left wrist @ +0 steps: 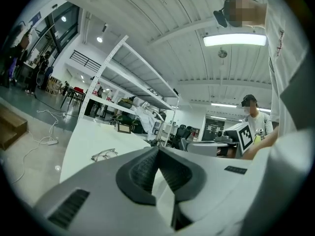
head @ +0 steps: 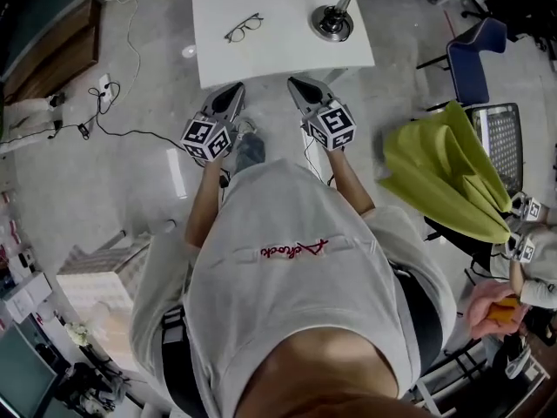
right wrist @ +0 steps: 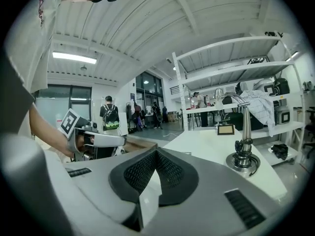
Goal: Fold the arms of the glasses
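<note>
Room: open workshop hall with a polished grey floor [head: 130,190], a white ribbed ceiling with strip lights, and white shelving racks [right wrist: 231,68] behind the work surface.

Surface: white table [head: 278,50], at 12 o'clock in the head view, mostly bare.

1. Person in a light grey sweatshirt [head: 296,277], standing at the table's near edge, a tool in each hand.
2. Left gripper [head: 233,92], short of the table edge at 11 o'clock. Jaws fully together at the tips, nothing between them.
3. Right gripper [head: 298,85], just beside it at 12 o'clock. Jaws likewise pressed together and empty.
4. Glasses [head: 244,27], dark thin frame, lying on the table beyond the left gripper at 11 o'clock, clear of both grippers. Arm position too small to tell.
5. Metal stand with a round base [head: 333,21], on the table at 1 o'clock, well apart from the glasses.
6. Yellow-green cloth [head: 444,177], draped at 3 o'clock.
7. Blue chair [head: 474,59], at 2 o'clock.
8. White cable and power strip [head: 103,90], on the floor at 10 o'clock.
</note>
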`<state>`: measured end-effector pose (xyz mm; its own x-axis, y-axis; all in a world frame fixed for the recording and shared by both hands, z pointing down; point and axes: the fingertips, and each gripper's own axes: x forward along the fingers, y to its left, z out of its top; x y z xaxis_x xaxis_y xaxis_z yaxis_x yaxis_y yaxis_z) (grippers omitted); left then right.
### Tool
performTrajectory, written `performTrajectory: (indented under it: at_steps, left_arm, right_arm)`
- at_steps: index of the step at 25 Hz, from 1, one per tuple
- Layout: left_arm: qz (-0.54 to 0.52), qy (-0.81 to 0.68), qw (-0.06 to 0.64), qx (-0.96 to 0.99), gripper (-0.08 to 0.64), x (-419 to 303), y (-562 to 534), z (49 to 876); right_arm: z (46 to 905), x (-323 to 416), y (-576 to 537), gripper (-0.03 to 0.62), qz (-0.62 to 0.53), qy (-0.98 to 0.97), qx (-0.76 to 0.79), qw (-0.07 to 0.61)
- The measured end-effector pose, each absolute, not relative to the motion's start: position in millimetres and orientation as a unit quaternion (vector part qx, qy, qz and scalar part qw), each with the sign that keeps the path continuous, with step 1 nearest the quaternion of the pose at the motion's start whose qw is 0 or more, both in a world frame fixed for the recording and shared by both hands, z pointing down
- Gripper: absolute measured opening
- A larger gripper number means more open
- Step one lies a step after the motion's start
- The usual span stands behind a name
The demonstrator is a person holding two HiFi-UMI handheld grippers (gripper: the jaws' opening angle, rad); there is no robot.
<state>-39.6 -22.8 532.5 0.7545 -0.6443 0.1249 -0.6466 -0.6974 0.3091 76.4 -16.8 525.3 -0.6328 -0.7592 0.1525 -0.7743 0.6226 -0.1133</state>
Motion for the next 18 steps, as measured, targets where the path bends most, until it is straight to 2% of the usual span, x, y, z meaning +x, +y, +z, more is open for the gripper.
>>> performTrajectory:
  at_steps: [9,18]
  left_arm:
    - [0.013,-0.350,0.160,0.923,0.029,-26.2,50.5,536.6]
    - [0.010,-0.360,0.151,0.920,0.029,-33.0,76.4,538.3]
  right_arm:
    - [528.4,82.2,53.9,0.035,0.081,-0.901,0.423,0.039]
    - [527.9,78.1,76.7,0.035,0.070,-0.902,0.425,0.031]
